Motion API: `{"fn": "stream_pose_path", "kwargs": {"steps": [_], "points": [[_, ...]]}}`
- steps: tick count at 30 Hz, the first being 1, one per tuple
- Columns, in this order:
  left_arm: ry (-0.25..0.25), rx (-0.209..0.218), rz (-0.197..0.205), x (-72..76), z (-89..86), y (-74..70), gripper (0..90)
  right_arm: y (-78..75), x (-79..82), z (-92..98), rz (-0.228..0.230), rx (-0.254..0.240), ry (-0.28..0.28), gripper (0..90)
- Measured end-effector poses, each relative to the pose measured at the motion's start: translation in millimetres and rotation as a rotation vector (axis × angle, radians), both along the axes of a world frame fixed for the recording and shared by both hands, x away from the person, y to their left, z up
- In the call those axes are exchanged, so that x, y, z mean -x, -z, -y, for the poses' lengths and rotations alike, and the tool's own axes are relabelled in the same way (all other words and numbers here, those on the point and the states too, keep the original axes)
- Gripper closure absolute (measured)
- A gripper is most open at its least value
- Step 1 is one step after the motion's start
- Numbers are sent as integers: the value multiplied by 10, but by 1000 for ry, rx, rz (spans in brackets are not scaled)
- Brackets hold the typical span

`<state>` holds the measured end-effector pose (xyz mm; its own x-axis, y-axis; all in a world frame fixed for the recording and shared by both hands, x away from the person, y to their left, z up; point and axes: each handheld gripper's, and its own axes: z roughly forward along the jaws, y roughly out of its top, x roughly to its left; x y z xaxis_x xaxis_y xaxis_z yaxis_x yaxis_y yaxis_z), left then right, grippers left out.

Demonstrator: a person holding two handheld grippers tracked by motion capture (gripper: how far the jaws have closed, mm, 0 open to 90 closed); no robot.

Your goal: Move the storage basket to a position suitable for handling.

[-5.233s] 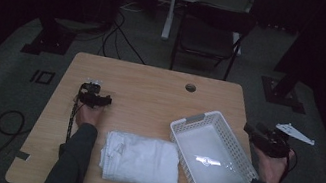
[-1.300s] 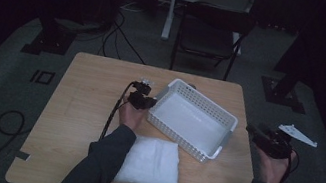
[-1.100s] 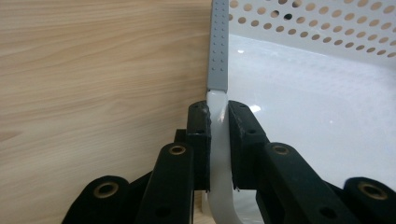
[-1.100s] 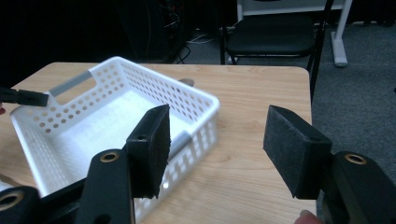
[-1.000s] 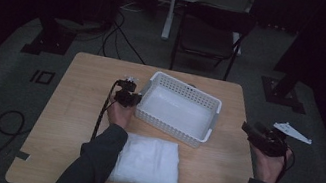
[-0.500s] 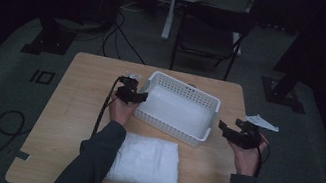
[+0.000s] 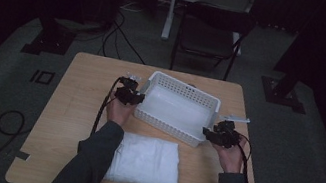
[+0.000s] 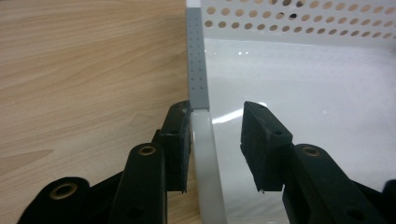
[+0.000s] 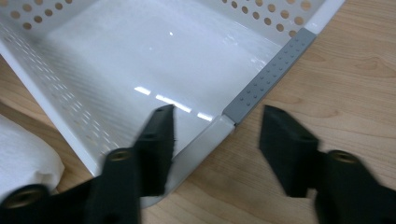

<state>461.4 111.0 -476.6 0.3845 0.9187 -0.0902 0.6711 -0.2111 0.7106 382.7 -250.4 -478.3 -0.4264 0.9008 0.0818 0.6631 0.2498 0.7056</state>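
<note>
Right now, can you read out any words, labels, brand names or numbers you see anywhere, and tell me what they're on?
None: no readable text in any view.
White basket: plain plastic with rows of holes and a grey dotted rim strip, no label.
Folded white towel: no tag visible.
Wooden table: no markings.
Left gripper and right gripper: black jaws, no lettering.

Basket (image 7: 176, 108) on table (image 7: 72, 106), behind towel (image 7: 146, 162).

Black two-jaw tools (image 8: 217, 140) with brass-ringed screw holes, black cables, dark sleeves (image 7: 88, 159).
</note>
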Motion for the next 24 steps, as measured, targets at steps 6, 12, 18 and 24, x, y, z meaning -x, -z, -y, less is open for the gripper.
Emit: {"fn": "stream_pose_path", "kwargs": {"steps": [6,12,18,24], "points": [[29,-5,9,82,-39,-44,592,4,-12,-24,36,5,24,605],[61,-11,23,194,-116,-55,584,26,-57,-43,65,-8,51,647],[87,-30,46,323,-240,-57,585,25,-85,-139,86,11,59,672],[53,-22,74,423,-460,-69,585,38,-147,-240,104,-1,36,682]]}}
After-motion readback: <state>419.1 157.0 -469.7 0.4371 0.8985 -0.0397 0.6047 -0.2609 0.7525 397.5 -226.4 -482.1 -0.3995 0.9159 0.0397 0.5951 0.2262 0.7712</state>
